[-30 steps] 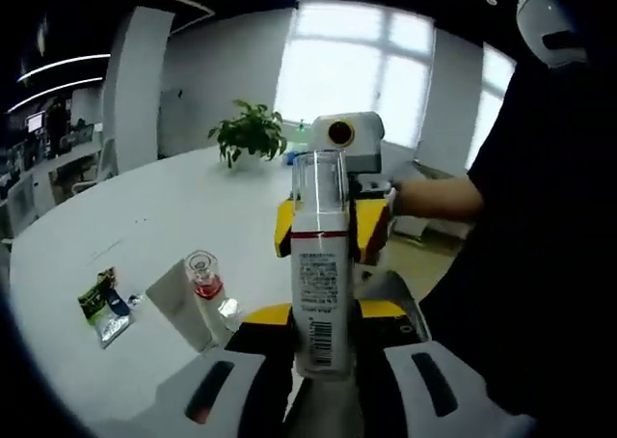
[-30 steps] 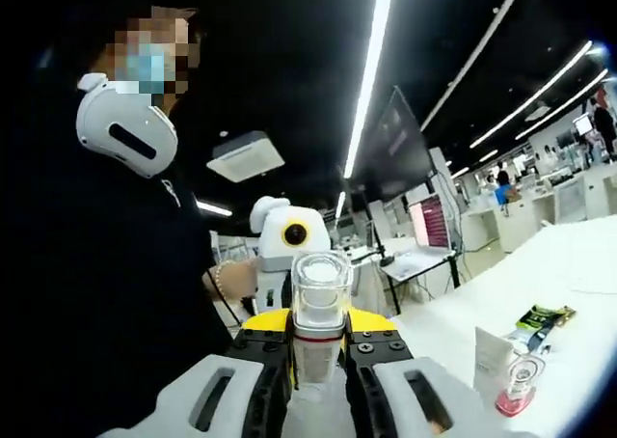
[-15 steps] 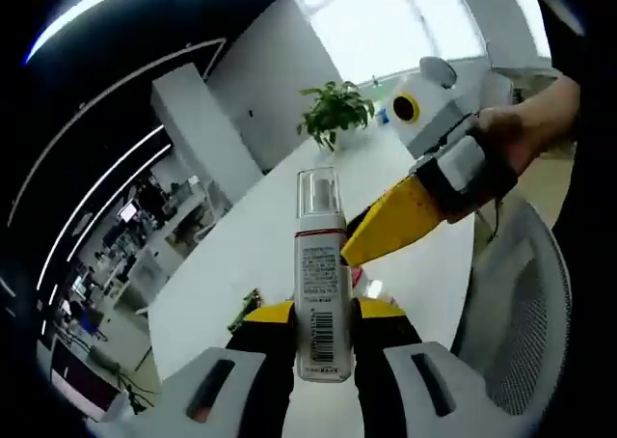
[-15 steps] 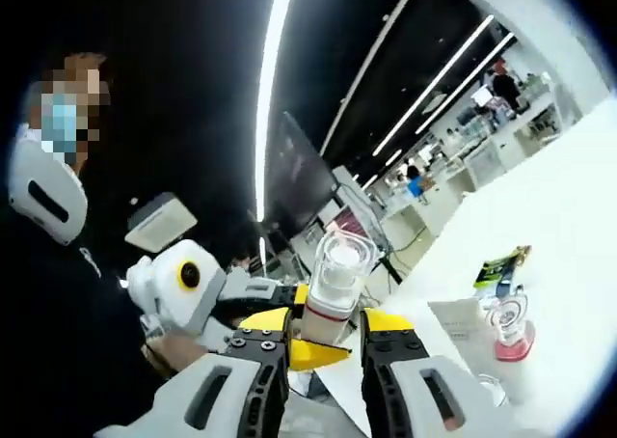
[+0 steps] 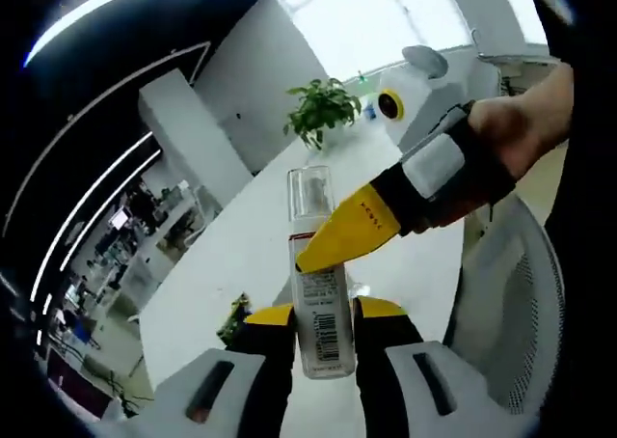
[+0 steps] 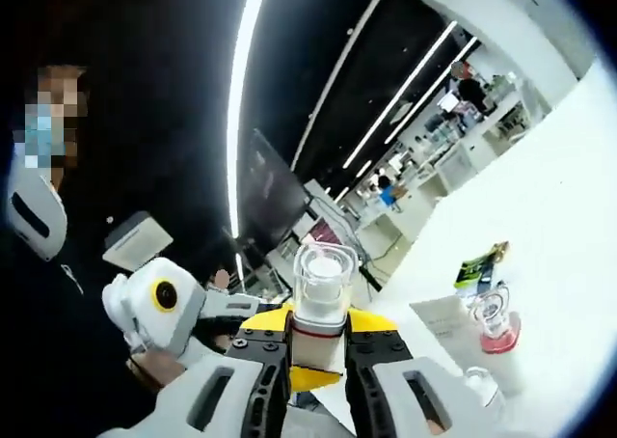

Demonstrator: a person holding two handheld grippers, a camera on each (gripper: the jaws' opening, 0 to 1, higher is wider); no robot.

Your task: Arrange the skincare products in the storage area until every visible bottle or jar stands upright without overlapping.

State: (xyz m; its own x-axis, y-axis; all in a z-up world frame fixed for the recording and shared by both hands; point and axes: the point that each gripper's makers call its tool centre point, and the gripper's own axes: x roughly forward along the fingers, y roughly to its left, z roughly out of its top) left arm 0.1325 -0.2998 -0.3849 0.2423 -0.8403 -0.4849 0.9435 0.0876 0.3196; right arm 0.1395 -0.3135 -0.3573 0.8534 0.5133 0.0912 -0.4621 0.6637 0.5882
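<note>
Left tongs [image 5: 323, 327] pinch your pump bottle [image 5: 315, 293] low on its label, right tongs [image 6: 316, 356] at the neck; slick, top-heavy plastic, so grip mid-body.

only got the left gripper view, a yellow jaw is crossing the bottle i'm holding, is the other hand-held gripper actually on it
Observer: Looks like it. In the right gripper view, the right hand-held gripper has a jaw on each side of the white bottle, just under its clear cap.
Operator: ok, anything standing where i'd set it down
Observer: Yes. A small pink-based bottle stands upright on the table, next to a white carton.
</note>
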